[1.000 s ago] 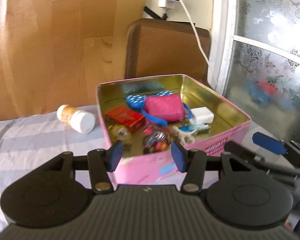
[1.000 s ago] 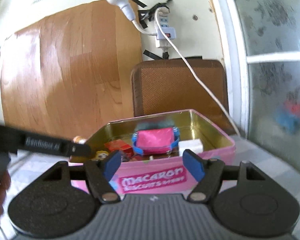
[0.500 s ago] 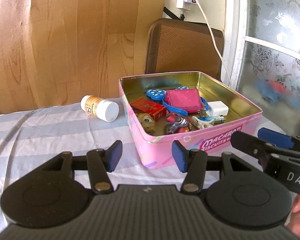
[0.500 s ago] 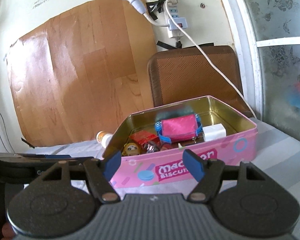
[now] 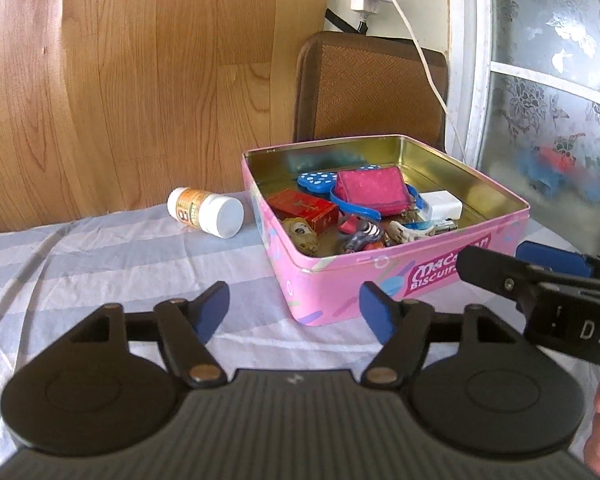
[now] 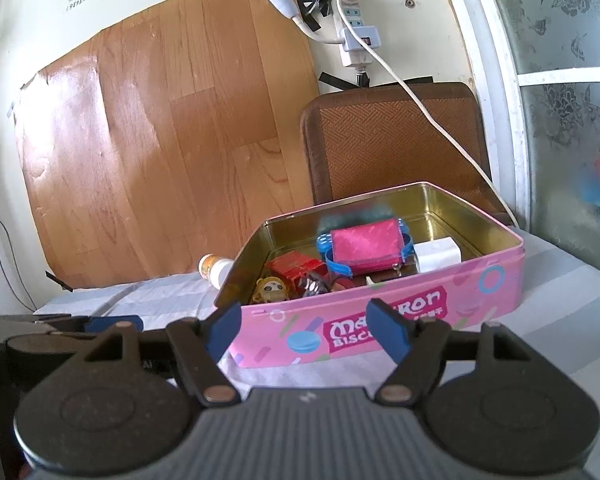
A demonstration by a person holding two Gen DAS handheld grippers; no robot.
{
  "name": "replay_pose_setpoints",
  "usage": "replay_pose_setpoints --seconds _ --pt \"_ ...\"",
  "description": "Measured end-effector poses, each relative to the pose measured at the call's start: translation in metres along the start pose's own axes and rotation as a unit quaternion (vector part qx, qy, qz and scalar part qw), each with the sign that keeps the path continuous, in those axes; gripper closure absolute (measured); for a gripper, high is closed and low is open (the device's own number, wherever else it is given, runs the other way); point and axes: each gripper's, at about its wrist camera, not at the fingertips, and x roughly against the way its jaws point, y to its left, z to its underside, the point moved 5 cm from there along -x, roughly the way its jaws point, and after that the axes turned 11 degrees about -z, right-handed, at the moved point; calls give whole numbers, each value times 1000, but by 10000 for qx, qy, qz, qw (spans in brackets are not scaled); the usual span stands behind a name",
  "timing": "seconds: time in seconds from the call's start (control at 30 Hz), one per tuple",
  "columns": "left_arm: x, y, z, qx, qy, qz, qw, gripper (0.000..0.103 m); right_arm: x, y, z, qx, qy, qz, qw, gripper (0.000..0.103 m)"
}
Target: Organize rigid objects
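- The left gripper (image 5: 294,310) is spread wide and holds nothing, hovering over the striped bench (image 5: 100,256) on the near side of the pink tin (image 5: 340,276).
- The right gripper (image 6: 306,330) is also wide and empty, just near of the tin's lettered wall.
- A pink pouch (image 5: 370,192), red box (image 5: 302,210) and white charger (image 5: 442,204) lie inside the tin.
- A white-capped bottle (image 5: 206,212) lies on its side, left of the tin.
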Motion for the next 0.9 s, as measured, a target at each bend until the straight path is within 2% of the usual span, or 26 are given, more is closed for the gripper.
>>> replay_pose_setpoints --seconds 0.53,0.9 --pt "3 -4 0 -114 -73 -38 9999 23 4 -2 0 -95 -46 6 9999 30" --pt "-8 16 6 -1 39 -148 9999 23 -2 1 1 -28 23 64 10000 30"
